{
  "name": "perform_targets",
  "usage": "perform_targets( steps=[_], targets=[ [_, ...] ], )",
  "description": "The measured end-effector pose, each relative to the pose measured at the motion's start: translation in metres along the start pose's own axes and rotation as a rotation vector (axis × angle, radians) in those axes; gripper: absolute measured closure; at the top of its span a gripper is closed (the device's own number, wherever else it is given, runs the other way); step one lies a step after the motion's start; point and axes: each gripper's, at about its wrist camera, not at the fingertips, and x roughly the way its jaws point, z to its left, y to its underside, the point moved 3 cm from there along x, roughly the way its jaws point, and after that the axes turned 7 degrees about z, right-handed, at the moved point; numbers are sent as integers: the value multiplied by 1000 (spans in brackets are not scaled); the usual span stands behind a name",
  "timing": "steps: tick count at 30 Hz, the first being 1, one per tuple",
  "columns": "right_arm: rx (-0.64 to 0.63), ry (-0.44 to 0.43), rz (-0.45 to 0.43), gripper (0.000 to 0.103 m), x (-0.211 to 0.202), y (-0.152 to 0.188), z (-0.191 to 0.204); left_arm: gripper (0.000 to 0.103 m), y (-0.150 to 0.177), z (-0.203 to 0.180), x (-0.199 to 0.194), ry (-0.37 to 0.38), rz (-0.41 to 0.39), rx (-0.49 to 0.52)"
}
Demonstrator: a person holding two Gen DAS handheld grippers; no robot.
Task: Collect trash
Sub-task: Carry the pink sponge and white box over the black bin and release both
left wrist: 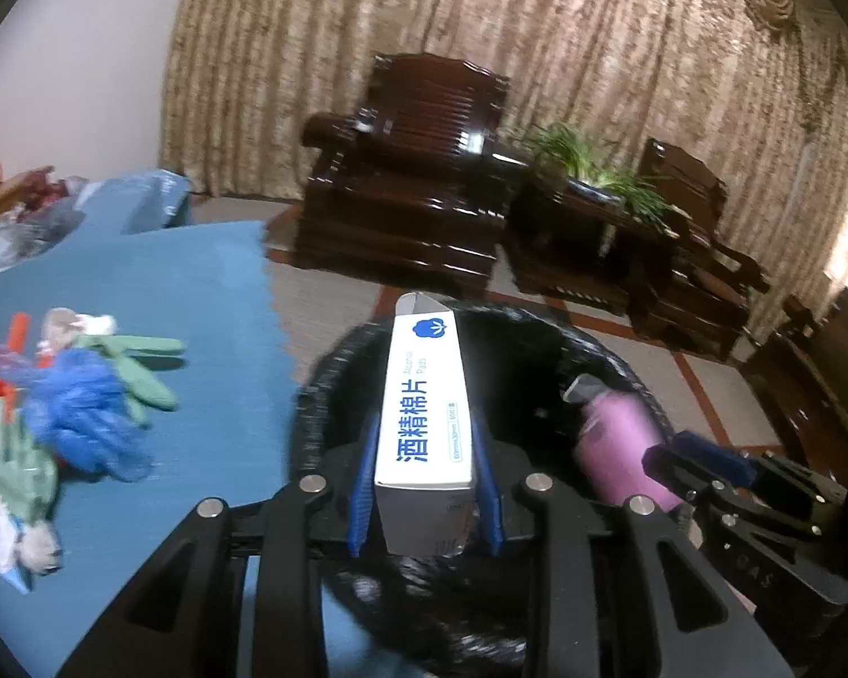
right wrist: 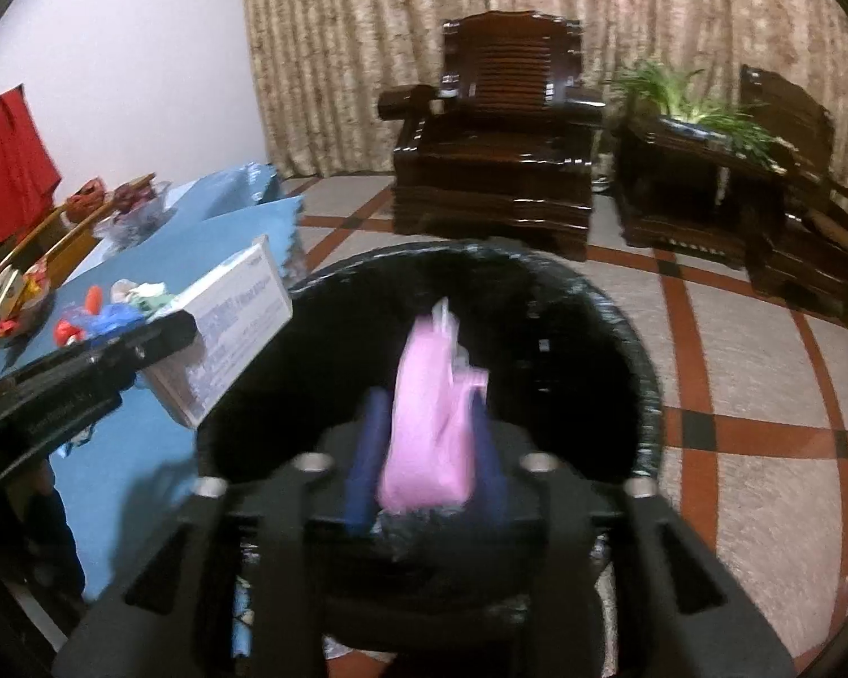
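Black bin [right wrist: 644, 350] below, left gripper [left wrist: 427, 452] clamping white box [left wrist: 424, 412], right gripper [right wrist: 427, 446] loosened around pink bag [right wrist: 429, 424]

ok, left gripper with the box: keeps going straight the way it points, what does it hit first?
Probably the bin: the left gripper, shut on the white box, points down into its black-lined mouth, so the liner inside comes first. Depth unclear.
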Motion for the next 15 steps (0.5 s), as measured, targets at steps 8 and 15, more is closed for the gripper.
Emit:
perform_targets(
  steps=[8, 15],
  targets=[
    [32, 41, -55, 20, -9, 3, -18, 33, 2, 1, -3, -25, -15, -7],
    [5, -10, -92, 6, -15, -5, 9, 10, 9, 42, -42, -167, -80, -39]
  ],
)
